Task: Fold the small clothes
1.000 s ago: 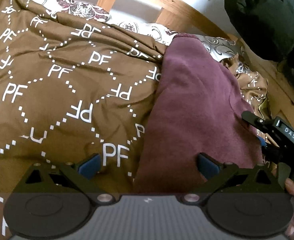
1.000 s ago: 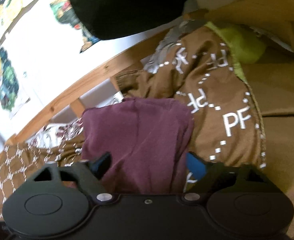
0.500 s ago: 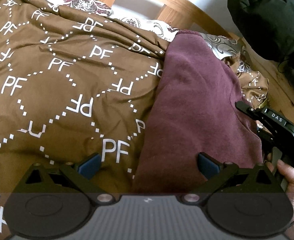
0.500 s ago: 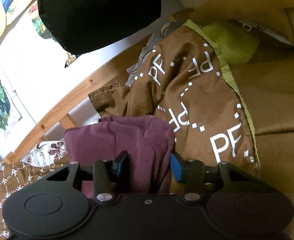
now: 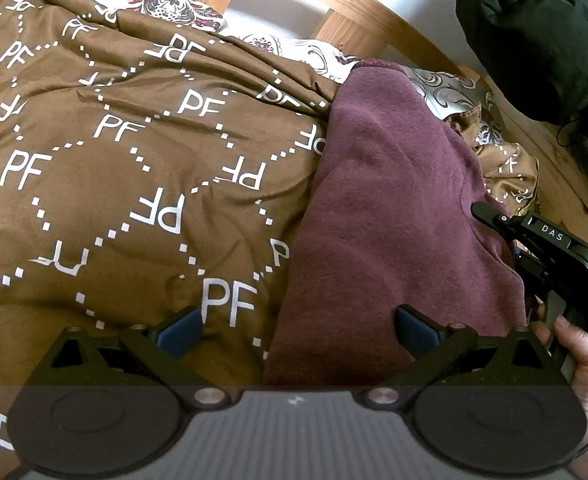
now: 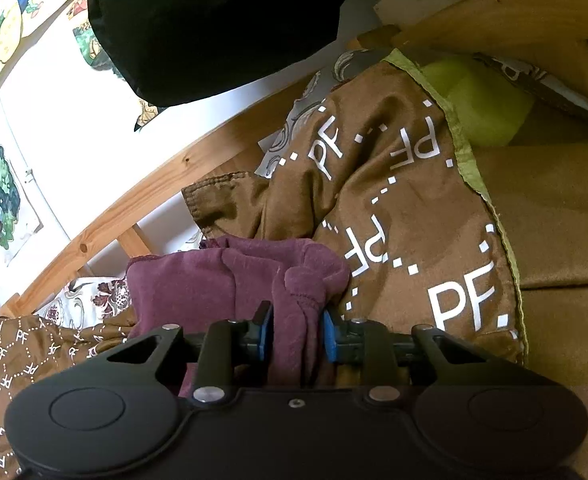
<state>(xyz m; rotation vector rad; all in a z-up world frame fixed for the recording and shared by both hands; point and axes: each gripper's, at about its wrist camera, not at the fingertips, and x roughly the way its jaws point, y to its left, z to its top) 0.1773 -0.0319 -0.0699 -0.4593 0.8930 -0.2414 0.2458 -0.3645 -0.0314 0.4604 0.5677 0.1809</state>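
Note:
A maroon garment [image 5: 394, 208] lies on a brown duvet printed with "PF" [image 5: 134, 168]. My left gripper [image 5: 298, 330] is open, its blue pads wide apart over the garment's near left edge and the duvet. My right gripper [image 6: 296, 334] is shut on a bunched fold of the maroon garment [image 6: 230, 280], which stands up between its blue pads. The right gripper's body [image 5: 554, 256] also shows at the garment's right edge in the left wrist view, held by a hand.
A wooden bed rail [image 5: 374, 12] runs behind the duvet, with a floral pillow [image 5: 166, 0] against it. A black bulky jacket or bag [image 5: 534, 40] hangs at the far right. A lime-green cloth [image 6: 478, 108] lies beyond the duvet's edge.
My right gripper closed from wide open onto the garment's edge, bunching the cloth between its pads. My left gripper stayed open and shifted only slightly.

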